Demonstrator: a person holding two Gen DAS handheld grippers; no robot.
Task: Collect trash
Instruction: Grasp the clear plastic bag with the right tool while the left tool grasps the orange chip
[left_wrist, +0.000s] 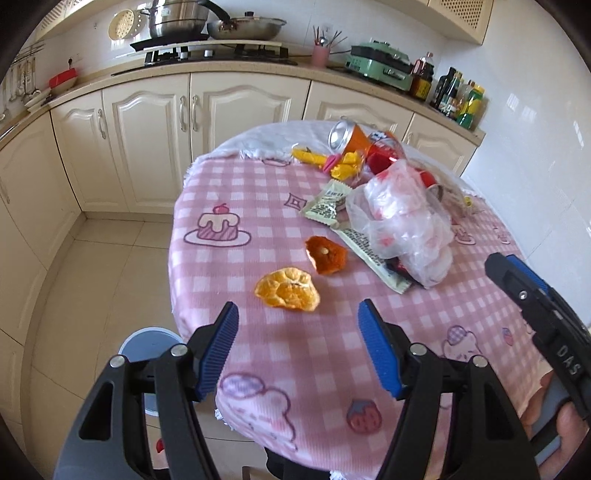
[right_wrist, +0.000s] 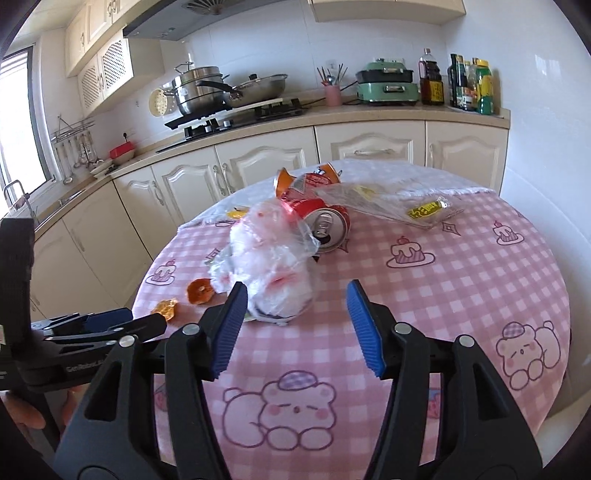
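**Both tongs spread wide above the littered surface**

Left tongs (left_wrist: 298, 341) hover released over the near edge of the pink checked surface (left_wrist: 236, 192), nothing between the blue pads. Just ahead of them lies a piece of orange peel (left_wrist: 287, 289), pith side up, and a darker peel piece (left_wrist: 326, 254) sits just beyond it, apart. Farther in, a crumpled clear plastic bag (left_wrist: 400, 218) lies on top of a printed snack wrapper (left_wrist: 327, 205). Behind that, an orange can (left_wrist: 345, 137) on its side with yellow wrappers (left_wrist: 332, 160) beside it.

Right tongs (right_wrist: 295, 328) also released, empty, the left pad just in front of the plastic bag (right_wrist: 266, 254). A red can (right_wrist: 327, 223) lies on its side touching the bag, mouth facing the camera. A grey bin (left_wrist: 147, 347) stands on the floor below the surface's edge.
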